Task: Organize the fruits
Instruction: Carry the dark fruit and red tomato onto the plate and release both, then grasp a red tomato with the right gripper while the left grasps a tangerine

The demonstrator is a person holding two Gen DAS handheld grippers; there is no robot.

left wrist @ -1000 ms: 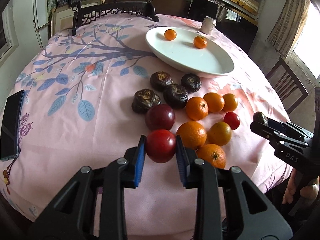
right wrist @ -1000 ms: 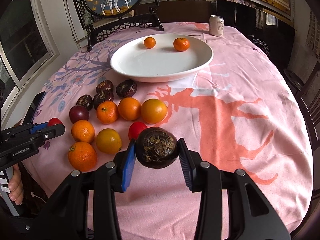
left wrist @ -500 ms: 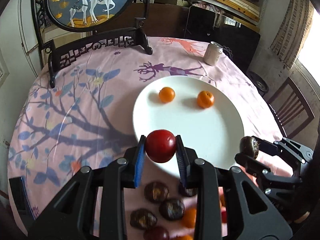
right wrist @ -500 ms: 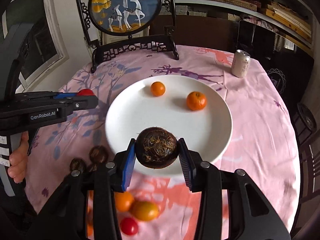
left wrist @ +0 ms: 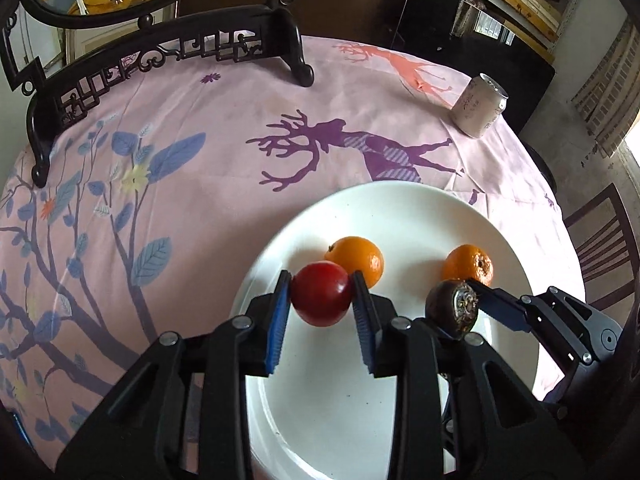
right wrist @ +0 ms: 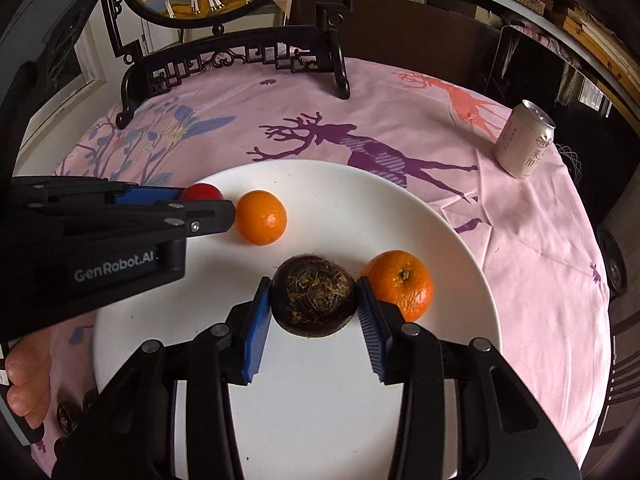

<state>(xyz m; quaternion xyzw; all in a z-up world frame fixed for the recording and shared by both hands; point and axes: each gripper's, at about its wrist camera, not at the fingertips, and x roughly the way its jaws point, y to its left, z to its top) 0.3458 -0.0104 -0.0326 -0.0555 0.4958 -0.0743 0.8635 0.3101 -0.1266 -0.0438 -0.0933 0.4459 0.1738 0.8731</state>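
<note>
Both wrist cams close, angled down — share plate (left wrist: pixel 400 208), can (right wrist: pixel 524 144)

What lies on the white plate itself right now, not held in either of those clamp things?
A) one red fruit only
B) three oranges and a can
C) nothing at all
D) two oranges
D: two oranges rest on the white plate, while the red fruit and the dark brown fruit sit between gripper fingers above it.

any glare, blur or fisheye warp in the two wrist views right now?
Left wrist: blown-out window at the right edge, strong barrel warp bending the carved stand, red fruit sharp in the opening left tongs. Right wrist: plate bright, not clipped; soft shadows under the oranges; dark fruit crisp in the right tongs; dark vignette in the corners.
</note>
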